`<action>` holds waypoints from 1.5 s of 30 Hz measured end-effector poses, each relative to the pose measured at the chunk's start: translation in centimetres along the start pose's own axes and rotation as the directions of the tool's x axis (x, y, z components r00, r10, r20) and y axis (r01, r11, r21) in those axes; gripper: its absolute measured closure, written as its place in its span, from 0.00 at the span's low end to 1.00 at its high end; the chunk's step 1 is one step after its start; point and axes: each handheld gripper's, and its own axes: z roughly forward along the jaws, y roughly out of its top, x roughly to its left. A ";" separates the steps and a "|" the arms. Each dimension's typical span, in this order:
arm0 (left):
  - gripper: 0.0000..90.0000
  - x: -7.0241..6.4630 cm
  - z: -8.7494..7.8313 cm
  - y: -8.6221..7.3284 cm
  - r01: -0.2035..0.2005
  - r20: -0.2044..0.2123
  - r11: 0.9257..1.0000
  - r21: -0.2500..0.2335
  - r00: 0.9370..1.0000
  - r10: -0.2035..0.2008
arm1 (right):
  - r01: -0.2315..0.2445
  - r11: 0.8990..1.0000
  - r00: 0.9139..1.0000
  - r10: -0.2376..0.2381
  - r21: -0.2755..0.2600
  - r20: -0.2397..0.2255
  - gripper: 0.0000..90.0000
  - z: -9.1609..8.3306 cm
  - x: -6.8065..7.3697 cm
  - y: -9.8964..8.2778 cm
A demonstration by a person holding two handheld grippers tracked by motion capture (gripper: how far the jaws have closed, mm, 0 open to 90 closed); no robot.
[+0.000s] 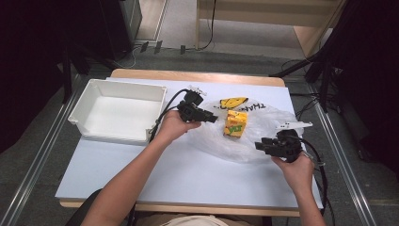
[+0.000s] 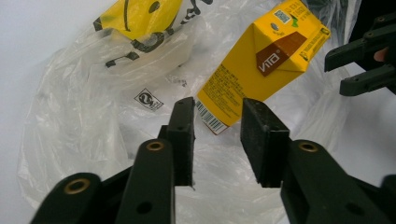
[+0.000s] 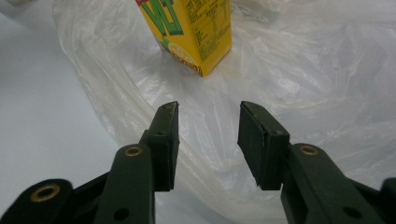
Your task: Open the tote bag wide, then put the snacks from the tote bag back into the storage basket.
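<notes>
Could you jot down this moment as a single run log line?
left gripper: open, empty | right gripper: open, empty | juice carton: upright on plastic bag | white bin: left

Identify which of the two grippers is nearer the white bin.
The left gripper, next to the white bin and left of the juice carton; the right gripper is past the carton, over the plastic bag.

White-topped table (image 1: 188,174): white bin (image 1: 117,110) left, clear plastic bag (image 1: 263,141) right.

You are looking at a yellow drink carton (image 1: 235,123) standing upright on a crumpled clear plastic bag (image 1: 263,141), which is lying spread flat on the table, its yellow smiley print (image 1: 234,101) sitting just behind the carton.
</notes>
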 end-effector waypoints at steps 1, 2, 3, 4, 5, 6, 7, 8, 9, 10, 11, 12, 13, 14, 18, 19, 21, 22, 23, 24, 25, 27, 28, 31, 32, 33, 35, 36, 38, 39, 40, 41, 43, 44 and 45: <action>0.70 0.0 -0.1 0.0 0.009 0.026 1.000 -0.007 1.000 -0.009 | 0.009 1.000 1.000 -0.009 0.006 0.000 0.62 0.0 0.0 -0.1; 0.65 0.0 -0.1 0.0 0.012 0.040 1.000 -0.008 0.999 -0.012 | 0.009 1.000 1.000 -0.009 0.015 -0.004 0.59 0.1 -0.1 -0.1; 0.63 0.0 0.0 -0.1 0.010 0.044 1.000 -0.006 0.999 -0.010 | 0.007 1.000 1.000 -0.007 0.016 -0.005 0.57 0.1 -0.1 -0.1; 0.62 -0.1 0.0 -0.1 -0.006 0.036 1.000 -0.001 0.999 0.006 | 0.005 1.000 1.000 -0.005 0.016 -0.007 0.57 0.1 -0.2 -0.2; 0.60 -0.2 0.1 -0.2 -0.020 0.033 1.000 0.003 0.999 0.020 | 0.003 1.000 1.000 -0.003 0.015 -0.011 0.56 0.2 -0.2 -0.2; 0.58 -0.3 0.2 -0.2 -0.026 0.032 1.000 0.003 0.999 0.025 | 0.003 1.000 1.000 -0.003 0.013 -0.013 0.54 0.2 -0.3 -0.2; 0.58 -0.4 0.3 -0.2 -0.029 0.033 1.000 0.005 0.999 0.029 | 0.006 1.000 1.000 -0.006 0.011 -0.015 0.53 0.2 -0.3 -0.3; 0.57 -0.4 0.3 -0.2 -0.032 0.036 0.999 0.009 0.999 0.031 | 0.016 1.000 1.000 -0.016 0.010 -0.015 0.53 0.2 -0.3 -0.3; 0.57 -0.5 0.4 -0.2 -0.033 0.039 0.999 0.013 0.999 0.032 | 0.017 1.000 1.000 -0.016 0.013 -0.019 0.52 0.2 -0.3 -0.3; 0.57 -0.5 0.4 -0.3 -0.033 0.043 0.999 0.017 0.999 0.032 | 0.014 1.000 1.000 -0.013 0.014 -0.023 0.53 0.2 -0.2 -0.3; 0.57 -0.6 0.4 -0.3 -0.035 0.037 0.999 0.019 0.999 0.034 | 0.012 1.000 0.999 -0.011 0.020 -0.031 0.53 0.2 -0.2 -0.2; 0.57 -0.6 0.5 -0.3 -0.034 0.038 0.999 0.017 0.999 0.033 | 0.012 1.000 0.999 -0.011 0.017 -0.032 0.53 0.2 -0.2 -0.2; 0.57 -0.6 0.5 -0.4 -0.035 0.039 0.999 0.015 0.999 0.034 | 0.012 1.000 0.999 -0.012 0.013 -0.031 0.53 0.2 -0.2 -0.2; 0.57 -0.6 0.5 -0.4 -0.035 0.041 0.999 0.015 0.999 0.034 | 0.010 1.000 0.999 -0.009 0.011 -0.031 0.53 0.1 -0.3 -0.2; 0.54 -0.7 0.5 -0.5 -0.042 0.041 0.999 0.010 0.998 0.041 | 0.006 1.000 1.000 -0.005 0.012 -0.028 0.51 0.2 -0.3 -0.2; 0.54 -0.7 0.5 -0.5 -0.044 0.044 0.999 0.005 0.998 0.044 | 0.011 1.000 1.000 -0.011 0.013 -0.027 0.50 0.2 -0.3 -0.2; 0.52 -0.9 0.5 -0.5 -0.049 0.049 0.999 0.003 0.998 0.048 | 0.016 1.000 0.999 -0.016 0.018 -0.029 0.49 0.2 -0.2 -0.3; 0.51 -1.0 0.5 -0.5 -0.051 0.048 0.999 0.005 0.998 0.051 | 0.014 1.000 0.999 -0.014 0.020 -0.031 0.49 0.2 -0.2 -0.3; 0.51 -1.1 0.4 -0.5 -0.058 0.048 0.998 0.003 0.997 0.058 | 0.010 1.000 0.999 -0.009 0.021 -0.035 0.49 0.2 -0.1 -0.3; 0.51 -1.2 0.4 -0.4 -0.066 0.048 0.998 0.007 0.997 0.066 | 0.009 1.000 0.999 -0.009 0.017 -0.045 0.49 0.2 -0.1 -0.3; 0.51 -1.2 0.4 -0.4 -0.070 0.051 0.998 0.007 0.996 0.069 | 0.010 1.000 0.999 -0.009 0.016 -0.049 0.49 0.2 -0.1 -0.3; 0.51 -1.3 0.3 -0.4 -0.069 0.053 0.998 0.010 0.996 0.069 | 0.011 1.000 0.999 -0.010 0.022 -0.044 0.49 0.2 -0.1 -0.3; 0.51 -1.4 0.3 -0.4 -0.067 0.055 0.998 0.011 0.996 0.067 | 0.013 1.000 0.999 -0.012 0.024 -0.043 0.49 0.3 -0.1 -0.3; 0.50 -1.6 0.2 -0.4 -0.072 0.070 0.997 0.007 0.995 0.071 | 0.014 1.000 0.999 -0.013 0.025 -0.042 0.49 0.3 -0.1 -0.3; 0.50 -1.8 0.2 -0.4 -0.075 0.068 0.997 0.006 0.995 0.074 | 0.014 1.000 0.999 -0.013 0.023 -0.043 0.50 0.3 -0.1 -0.3; 0.50 -1.9 0.2 -0.3 -0.074 0.071 0.997 -0.001 0.995 0.074 | 0.012 1.000 0.999 -0.011 0.022 -0.044 0.50 0.3 -0.1 -0.3; 0.50 -2.1 0.3 -0.3 -0.083 0.073 0.997 -0.009 0.994 0.083 | 0.010 1.000 0.999 -0.010 0.021 -0.044 0.50 0.2 -0.1 -0.3; 0.49 -2.2 0.3 -0.2 -0.084 0.072 0.996 -0.006 0.994 0.084 | 0.008 1.000 0.999 -0.007 0.019 -0.044 0.50 0.2 -0.1 -0.3; 0.49 -2.5 0.5 -0.2 -0.089 0.074 0.996 -0.012 0.993 0.090 | 0.009 1.000 0.999 -0.008 0.016 -0.045 0.50 0.2 -0.1 -0.3; 0.48 -2.6 0.5 -0.1 -0.096 0.071 0.995 -0.010 0.993 0.097 | 0.011 1.000 0.999 -0.010 0.014 -0.045 0.50 0.2 -0.2 -0.3; 0.48 -2.7 0.6 -0.1 -0.100 0.072 0.995 -0.013 0.992 0.100 | 0.008 1.000 0.999 -0.008 0.015 -0.045 0.50 0.2 -0.1 -0.3; 0.47 -2.8 0.8 -0.1 -0.110 0.068 0.994 -0.013 0.992 0.111 | 0.008 1.000 0.999 -0.008 0.016 -0.045 0.50 0.2 -0.1 -0.3; 0.47 -2.9 1.0 0.0 -0.117 0.062 0.993 -0.012 0.991 0.117 | 0.007 1.000 0.999 -0.006 0.017 -0.047 0.50 0.3 -0.1 -0.2; 0.47 -2.9 1.1 0.0 -0.122 0.060 0.993 -0.010 0.991 0.122 | 0.005 1.000 0.999 -0.004 0.017 -0.048 0.50 0.3 -0.1 -0.2; 0.47 -2.9 1.3 0.0 -0.120 0.060 0.993 -0.011 0.991 0.120 | 0.006 1.000 0.999 -0.005 0.017 -0.048 0.50 0.3 -0.1 -0.2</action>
